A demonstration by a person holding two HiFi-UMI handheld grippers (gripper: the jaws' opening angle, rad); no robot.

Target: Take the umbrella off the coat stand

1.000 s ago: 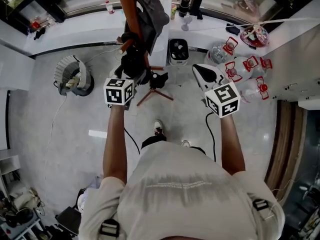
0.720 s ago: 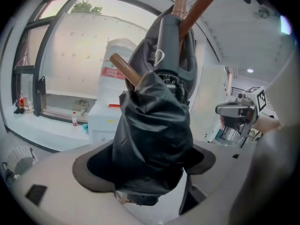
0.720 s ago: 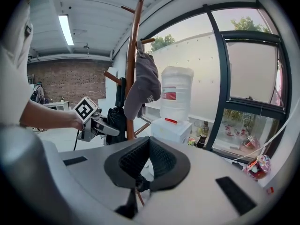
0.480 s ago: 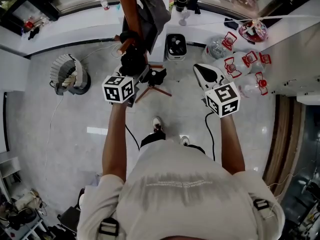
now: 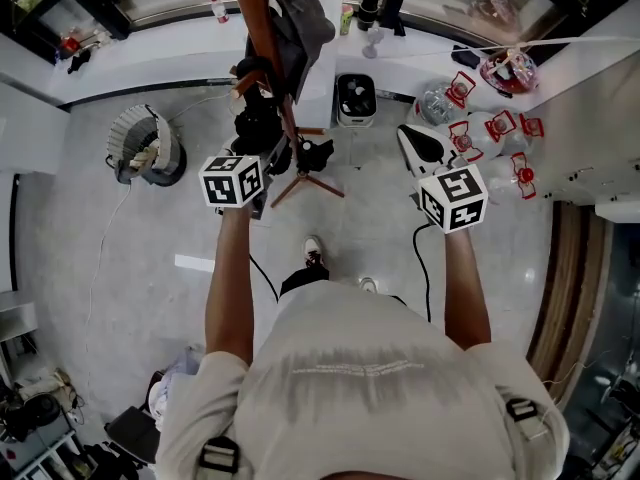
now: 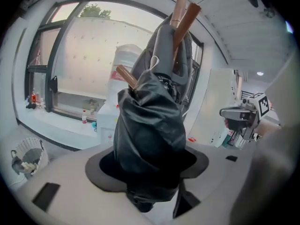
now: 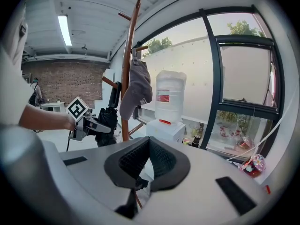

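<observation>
Umbrella (image 6: pixel 150 125), black and folded, hangs against the coat stand (image 7: pixel 125 74), its top at a wooden peg (image 6: pixel 126 76). Left gripper (image 6: pixel 147 165) jaws clamp its lower body. Right gripper (image 7: pixel 149 149) jaws are together, empty, well apart. Grasp judged made; lift-off not yet done.

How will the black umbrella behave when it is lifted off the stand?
The umbrella looks soft: its loose cloth is creased, so it will probably squash. The shiny cloth may be slippery. It may snag on the peg.
</observation>
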